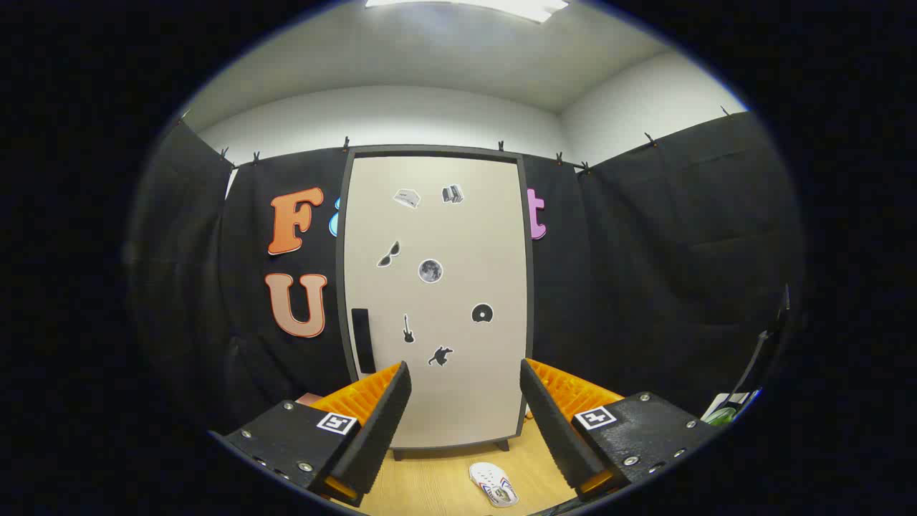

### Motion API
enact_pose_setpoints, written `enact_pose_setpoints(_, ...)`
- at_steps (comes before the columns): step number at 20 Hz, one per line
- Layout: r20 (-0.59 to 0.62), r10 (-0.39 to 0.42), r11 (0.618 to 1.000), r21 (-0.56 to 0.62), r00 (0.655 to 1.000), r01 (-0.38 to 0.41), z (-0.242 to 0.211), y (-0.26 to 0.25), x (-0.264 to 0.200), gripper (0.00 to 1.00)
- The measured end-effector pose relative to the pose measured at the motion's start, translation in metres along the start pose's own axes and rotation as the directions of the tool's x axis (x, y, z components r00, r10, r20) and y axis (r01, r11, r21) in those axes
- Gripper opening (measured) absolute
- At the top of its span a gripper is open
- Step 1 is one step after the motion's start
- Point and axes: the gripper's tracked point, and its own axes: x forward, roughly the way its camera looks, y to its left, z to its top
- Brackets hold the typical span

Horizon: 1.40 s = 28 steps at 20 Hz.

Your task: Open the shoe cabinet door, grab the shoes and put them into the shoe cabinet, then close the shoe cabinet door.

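A tall beige shoe cabinet (437, 301) with a dark frame stands beyond my fingers against the black booth wall. Its door is shut and carries several small stickers. A black handle (362, 340) sits on the door's left side, low down. A white shoe (493, 483) with coloured trim lies on the wooden floor in front of the cabinet, between my fingers and below them. My gripper (466, 390) is open, its orange-and-black fingers (387, 412) wide apart with nothing between them, some way short of the cabinet.
Light wooden floor (430, 487) runs from under the fingers to the cabinet's feet. Black cloth walls close in left and right. A dark stand (759, 365) with something green and white at its foot stands at the far right.
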Motion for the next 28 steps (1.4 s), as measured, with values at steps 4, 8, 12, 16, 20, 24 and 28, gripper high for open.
enact_pose_setpoints(4,-0.002,-0.008,1.0,-0.003,1.0,0.008,0.0,-0.001,0.0,0.95)
enact_pose_setpoints(8,0.002,-0.015,1.0,-0.012,1.0,0.015,0.0,0.0,-0.001,0.95)
enact_pose_setpoints(12,0.0,-0.017,1.0,0.0,1.0,0.017,0.001,0.003,-0.003,0.95)
enact_pose_setpoints(16,0.001,-0.017,1.0,-0.006,1.0,0.017,0.002,0.007,-0.004,0.95)
enact_pose_setpoints(20,0.0,-0.01,1.0,-0.016,1.0,0.01,0.0,0.014,-0.001,0.95)
enact_pose_setpoints(24,-0.02,0.014,1.0,-0.008,1.0,-0.014,-0.007,0.037,0.017,0.95)
enact_pose_setpoints(28,-0.055,0.067,0.998,-0.012,0.996,-0.067,-0.019,0.069,0.047,0.95)
